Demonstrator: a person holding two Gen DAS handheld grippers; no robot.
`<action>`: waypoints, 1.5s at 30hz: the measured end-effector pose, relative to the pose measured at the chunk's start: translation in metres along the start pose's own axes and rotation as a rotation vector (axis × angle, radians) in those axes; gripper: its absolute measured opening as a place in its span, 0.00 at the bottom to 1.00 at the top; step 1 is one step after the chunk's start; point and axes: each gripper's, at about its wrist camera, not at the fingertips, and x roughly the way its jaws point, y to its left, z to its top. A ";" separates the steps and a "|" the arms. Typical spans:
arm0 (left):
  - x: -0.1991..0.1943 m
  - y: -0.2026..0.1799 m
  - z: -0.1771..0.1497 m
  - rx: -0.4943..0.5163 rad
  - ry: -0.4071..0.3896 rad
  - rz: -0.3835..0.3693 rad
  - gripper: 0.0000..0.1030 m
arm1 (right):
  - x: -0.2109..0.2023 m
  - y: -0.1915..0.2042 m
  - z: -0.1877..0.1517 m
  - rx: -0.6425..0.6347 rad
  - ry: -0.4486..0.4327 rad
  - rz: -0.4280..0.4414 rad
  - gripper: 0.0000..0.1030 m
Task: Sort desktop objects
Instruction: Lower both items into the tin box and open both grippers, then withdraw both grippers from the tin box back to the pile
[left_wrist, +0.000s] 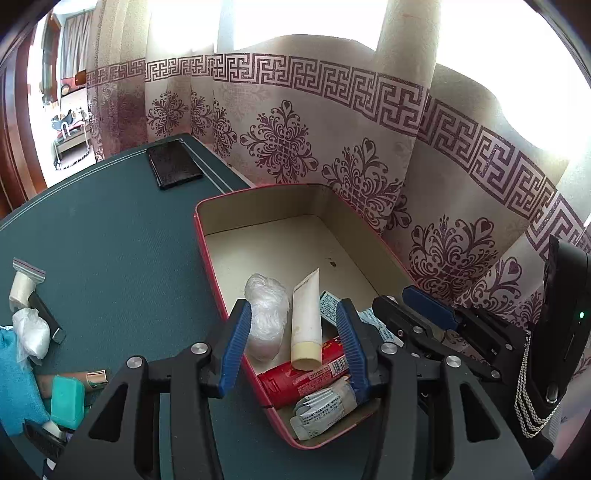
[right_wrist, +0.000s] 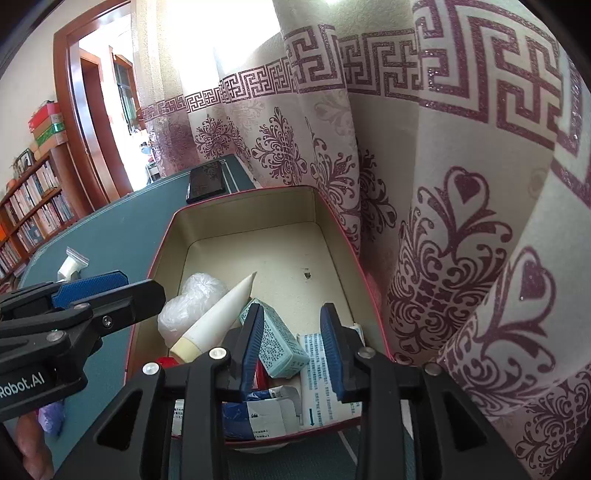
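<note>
A red box (left_wrist: 207, 258) with a cream inside stands on the green table by the curtain; it also shows in the right wrist view (right_wrist: 155, 266). In it lie a white tube (left_wrist: 306, 325), a clear plastic bag (left_wrist: 266, 317), a red tube (left_wrist: 303, 380), sachets (left_wrist: 325, 410) and a pale blue carton (right_wrist: 280, 339). My left gripper (left_wrist: 293, 343) is open and empty over the box's near end. My right gripper (right_wrist: 291, 343) is open and empty above the blue carton and a leaflet (right_wrist: 317, 380).
Left of the box on the table (left_wrist: 110, 240) lie a dark wallet (left_wrist: 173, 164), a small zip bag (left_wrist: 24, 280), a plastic bag (left_wrist: 31, 332), a teal case (left_wrist: 68, 402) and blue cloth (left_wrist: 14, 376). The curtain (left_wrist: 369, 147) hangs right behind the box.
</note>
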 end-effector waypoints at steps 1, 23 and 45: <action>-0.001 0.002 0.000 -0.002 0.000 0.004 0.50 | 0.000 0.001 0.000 -0.003 0.001 0.001 0.36; -0.023 0.027 -0.017 -0.026 -0.016 0.091 0.50 | -0.011 0.029 -0.002 -0.090 -0.030 -0.023 0.47; -0.058 0.073 -0.039 -0.093 -0.031 0.151 0.50 | -0.012 0.085 -0.004 -0.183 -0.033 0.017 0.63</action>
